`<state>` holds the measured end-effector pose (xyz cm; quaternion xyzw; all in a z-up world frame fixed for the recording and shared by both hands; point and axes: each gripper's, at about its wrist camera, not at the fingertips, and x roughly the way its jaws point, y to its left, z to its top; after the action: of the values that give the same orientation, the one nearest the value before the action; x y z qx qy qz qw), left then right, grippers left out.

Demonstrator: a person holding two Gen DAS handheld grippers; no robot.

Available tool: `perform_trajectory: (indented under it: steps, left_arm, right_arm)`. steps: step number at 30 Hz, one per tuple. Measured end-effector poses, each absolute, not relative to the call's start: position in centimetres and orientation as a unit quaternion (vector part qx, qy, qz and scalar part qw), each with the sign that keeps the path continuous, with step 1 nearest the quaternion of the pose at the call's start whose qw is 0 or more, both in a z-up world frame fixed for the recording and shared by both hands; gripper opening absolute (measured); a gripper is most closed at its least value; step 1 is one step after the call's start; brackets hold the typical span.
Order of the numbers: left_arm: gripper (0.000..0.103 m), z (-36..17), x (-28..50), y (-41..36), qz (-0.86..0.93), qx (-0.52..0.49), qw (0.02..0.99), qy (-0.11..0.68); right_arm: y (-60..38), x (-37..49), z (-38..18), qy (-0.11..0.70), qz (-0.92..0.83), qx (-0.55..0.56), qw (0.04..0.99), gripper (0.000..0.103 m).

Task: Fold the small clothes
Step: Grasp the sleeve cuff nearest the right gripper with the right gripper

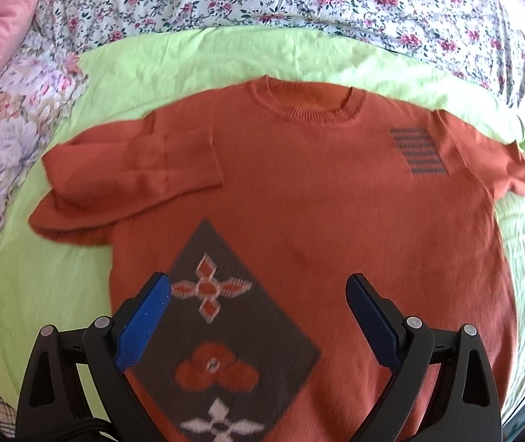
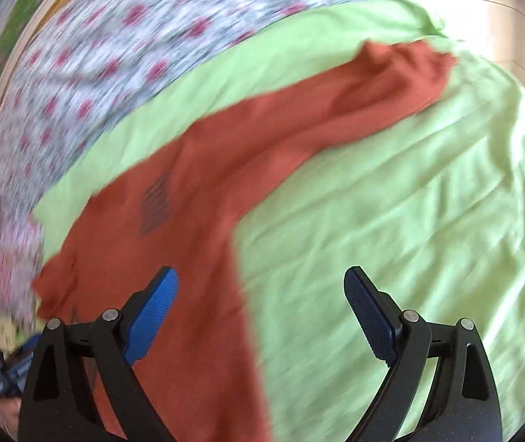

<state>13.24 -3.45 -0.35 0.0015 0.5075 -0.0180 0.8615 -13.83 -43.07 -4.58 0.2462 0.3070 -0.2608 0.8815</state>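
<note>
Both the left gripper [image 1: 259, 287] and right gripper [image 2: 260, 283] hover spread and empty over the orange sweater [image 1: 299, 191], one sleeve [image 1: 133, 158] folded inward at nine o'clock, the other sleeve [image 2: 373, 84] outstretched, unfolded.

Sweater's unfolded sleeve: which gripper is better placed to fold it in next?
Right. The right gripper hangs open beside the outstretched sleeve; the left gripper hovers over the sweater front.
</note>
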Motion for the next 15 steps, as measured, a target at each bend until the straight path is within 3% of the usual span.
perform_trajectory:
  steps: [3, 15]
  left_arm:
    - [0.097, -0.6, 15.2, -4.1, -0.012, 0.002, 0.860, 0.510]
    - [0.096, -3.6, 20.4, -7.3, 0.000, 0.012, 0.845, 0.535]
  right_arm:
    - [-47.9, -14.0, -4.1, 0.296, -0.295, 0.274, 0.866, 0.091]
    - [-66.7, -13.7, -3.0, 0.246, -0.416, 0.332, 0.810, 0.061]
